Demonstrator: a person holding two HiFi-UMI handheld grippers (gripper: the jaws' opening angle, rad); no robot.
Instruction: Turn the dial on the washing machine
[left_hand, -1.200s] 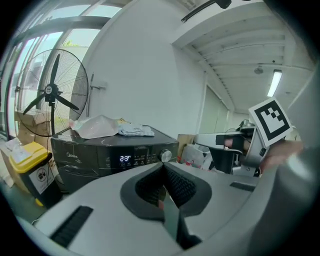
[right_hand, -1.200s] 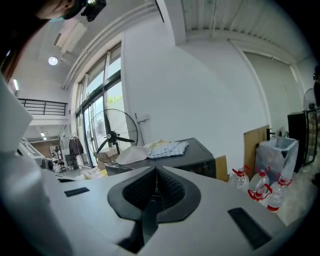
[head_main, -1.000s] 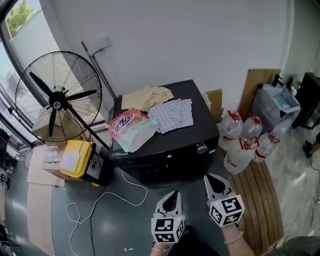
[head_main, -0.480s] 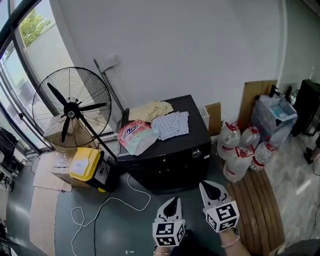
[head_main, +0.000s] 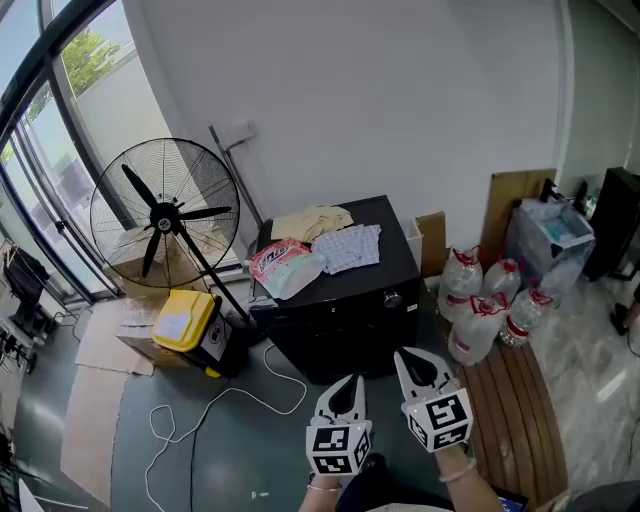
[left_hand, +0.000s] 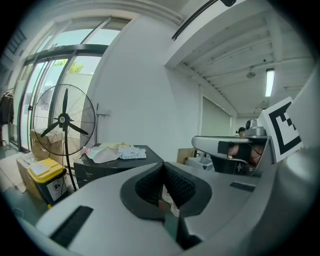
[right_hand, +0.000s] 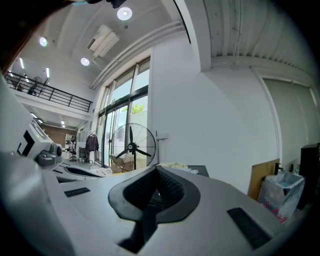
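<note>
The black washing machine (head_main: 330, 322) stands against the white wall, with a small silver dial (head_main: 393, 298) on the right of its front panel. A pink detergent bag (head_main: 283, 263), a checked cloth (head_main: 347, 247) and a beige cloth (head_main: 310, 222) lie on its lid. Both grippers hang in the air well in front of the machine, touching nothing. My left gripper (head_main: 347, 384) (left_hand: 162, 166) is shut and empty. My right gripper (head_main: 410, 358) (right_hand: 157, 170) is shut and empty too, a little nearer the dial's side. The machine (left_hand: 117, 159) shows beyond the left jaws.
A large standing fan (head_main: 165, 215) and a yellow-lidded box (head_main: 187, 322) stand left of the machine. A white cable (head_main: 205, 405) loops over the floor. Water bottles (head_main: 482, 300), a plastic bin (head_main: 547, 235) and a wooden pallet (head_main: 520, 405) are at the right.
Both grippers have risen and drawn a little closer together, still shut. The view has pulled back, so the machine and fan sit farther off and more to the right.
</note>
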